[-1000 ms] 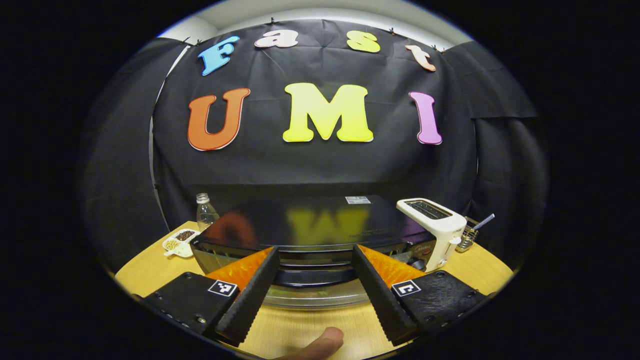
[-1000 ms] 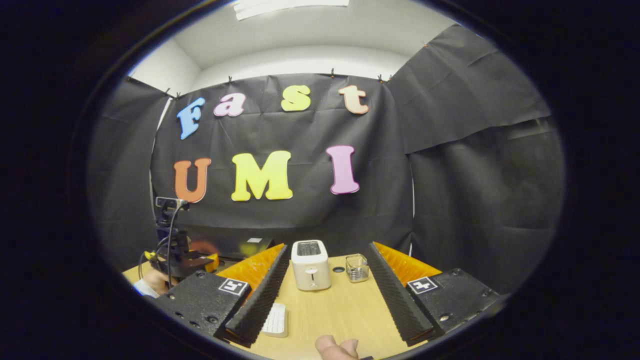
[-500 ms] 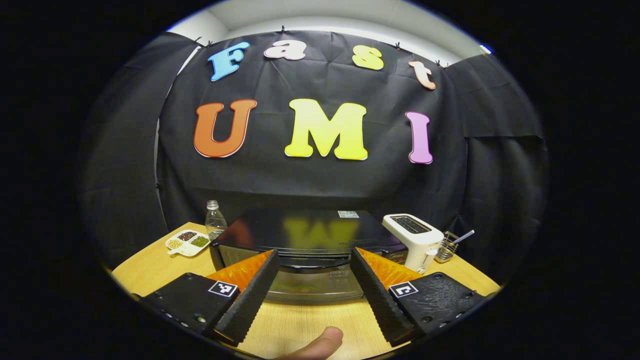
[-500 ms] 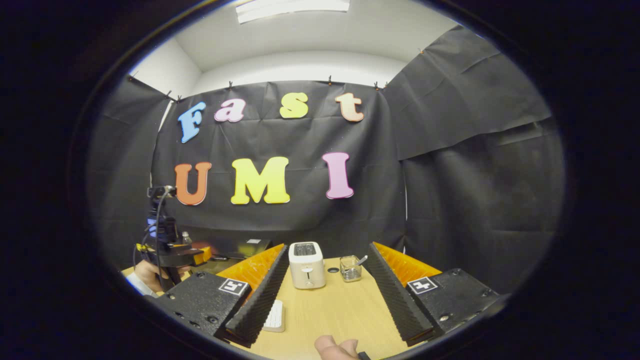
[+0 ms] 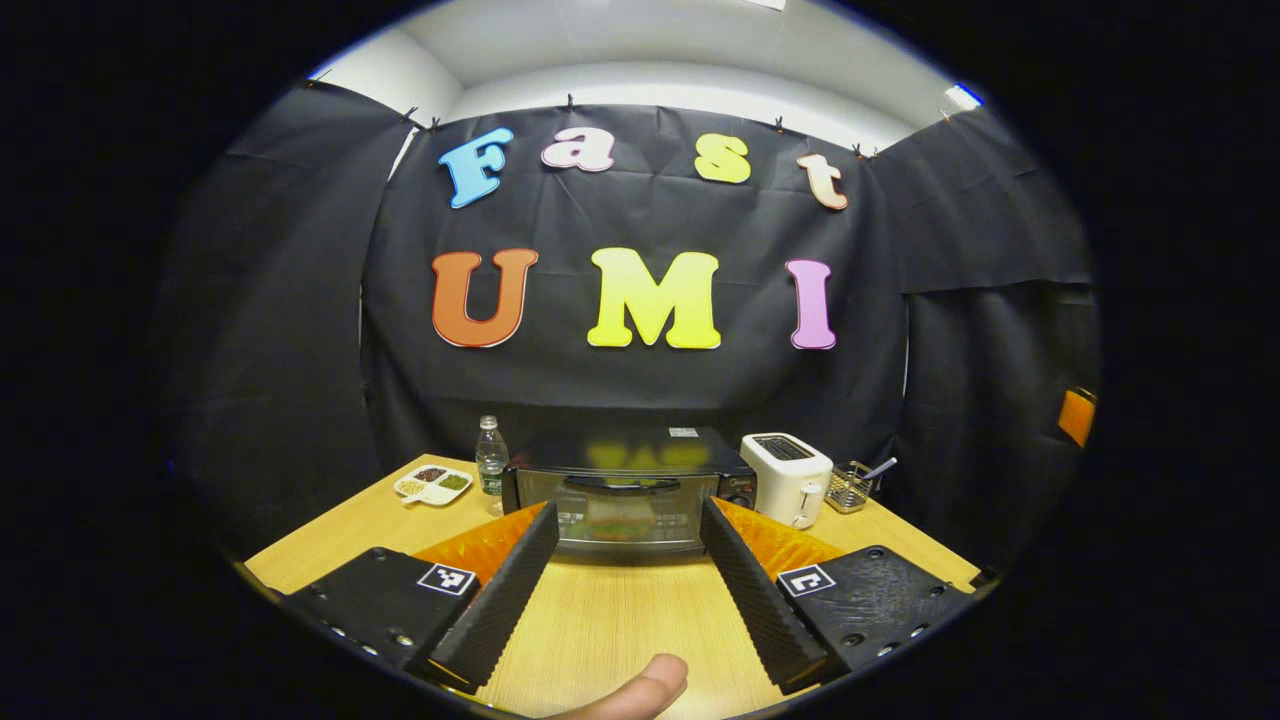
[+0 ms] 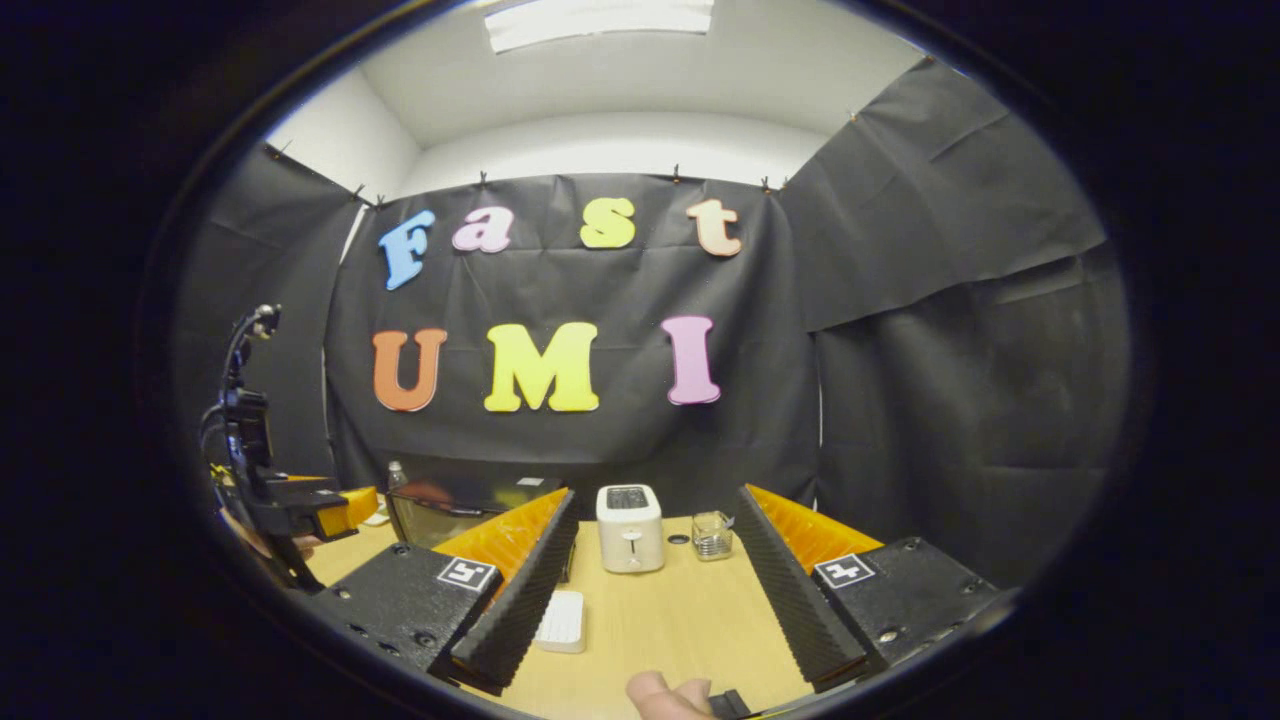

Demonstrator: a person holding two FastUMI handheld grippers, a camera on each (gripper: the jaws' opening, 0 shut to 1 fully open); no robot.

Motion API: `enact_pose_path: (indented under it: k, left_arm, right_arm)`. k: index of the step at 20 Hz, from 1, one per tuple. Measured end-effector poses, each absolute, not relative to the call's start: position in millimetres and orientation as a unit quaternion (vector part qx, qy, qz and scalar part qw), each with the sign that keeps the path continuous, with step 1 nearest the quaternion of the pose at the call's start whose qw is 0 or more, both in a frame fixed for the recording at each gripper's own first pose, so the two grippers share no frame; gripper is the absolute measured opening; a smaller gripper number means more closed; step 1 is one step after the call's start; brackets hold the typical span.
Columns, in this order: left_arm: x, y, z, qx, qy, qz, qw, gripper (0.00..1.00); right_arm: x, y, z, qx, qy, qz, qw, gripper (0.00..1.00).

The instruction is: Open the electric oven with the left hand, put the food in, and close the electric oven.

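Observation:
The black electric oven stands at the back of the wooden table, its glass door up against the front. Something greenish and brown shows dimly through the glass. My left gripper is open and empty, held back from the oven with bare table between them. In the right gripper view the oven sits at the left, partly behind my own finger. My right gripper is open, empty and points at the toaster. The left gripper hangs at the far left of that view, held by a hand.
A white toaster and a small holder with a spoon stand right of the oven. A water bottle and a white divided dish are on its left. A small white object lies near my right gripper.
My left gripper has drawn back from the oven, which was close between its fingers and now sits farther off. The right gripper has hardly moved.

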State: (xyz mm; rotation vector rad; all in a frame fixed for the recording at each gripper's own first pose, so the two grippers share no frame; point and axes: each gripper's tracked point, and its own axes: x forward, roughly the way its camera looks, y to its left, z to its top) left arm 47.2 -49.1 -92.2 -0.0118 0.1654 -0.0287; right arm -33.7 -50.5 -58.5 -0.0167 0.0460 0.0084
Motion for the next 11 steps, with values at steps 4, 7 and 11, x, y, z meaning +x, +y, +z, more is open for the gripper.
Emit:
enact_pose_path:
  k: [4, 7, 11]
  left_arm:
    - [0.9, -37.4, -60.0, 0.004, 0.051, 0.001, 0.999, 0.94]
    - [-21.9, -30.5, -42.5, -0.002, 0.028, 0.023, 0.999, 0.94]
    - [-42.4, -30.9, -34.3, 0.011, 0.015, 0.018, 1.0, 0.94]
  right_arm:
    - [-40.0, -35.4, -64.3, -0.026, 0.034, 0.017, 0.999, 0.9]
    - [-44.4, -22.1, -62.5, -0.019, 0.034, 0.029, 0.999, 0.9]
    - [-43.0, -13.0, -56.5, 0.005, 0.02, 0.035, 0.999, 0.9]
